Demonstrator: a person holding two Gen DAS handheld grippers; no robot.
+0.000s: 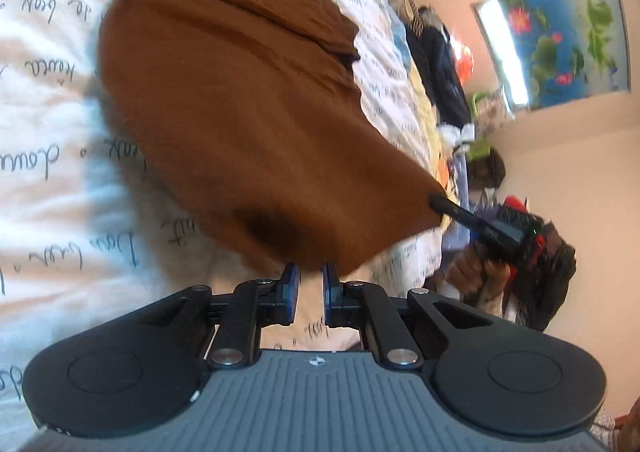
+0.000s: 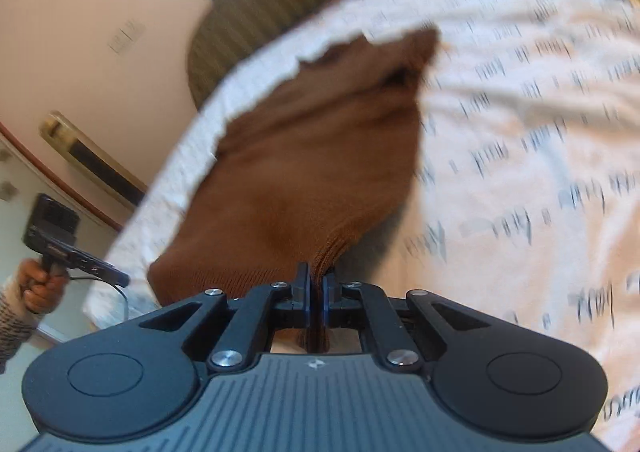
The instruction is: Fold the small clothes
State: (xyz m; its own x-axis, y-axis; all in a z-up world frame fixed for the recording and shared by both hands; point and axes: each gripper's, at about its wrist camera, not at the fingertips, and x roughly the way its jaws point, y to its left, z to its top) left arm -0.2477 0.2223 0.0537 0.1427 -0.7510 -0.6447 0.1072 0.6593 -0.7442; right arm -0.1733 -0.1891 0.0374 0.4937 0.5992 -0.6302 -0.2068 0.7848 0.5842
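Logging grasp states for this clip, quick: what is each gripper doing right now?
Left gripper: open, jaws apart, holding nothing.
Right gripper: shut on the ribbed edge of the brown garment.

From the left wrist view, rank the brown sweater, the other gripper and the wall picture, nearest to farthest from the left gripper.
1. Brown sweater, its hem just ahead of the left gripper.
2. Right gripper, to the right, pinching the sweater's corner.
3. Flower picture, on the far wall, upper right.

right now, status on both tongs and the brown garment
Right tongs shut on brown garment at its ribbed hem. Left tongs open, holding nothing, just short of the cloth. Garment partly lifted off the printed bedspread. Nothing blocking.
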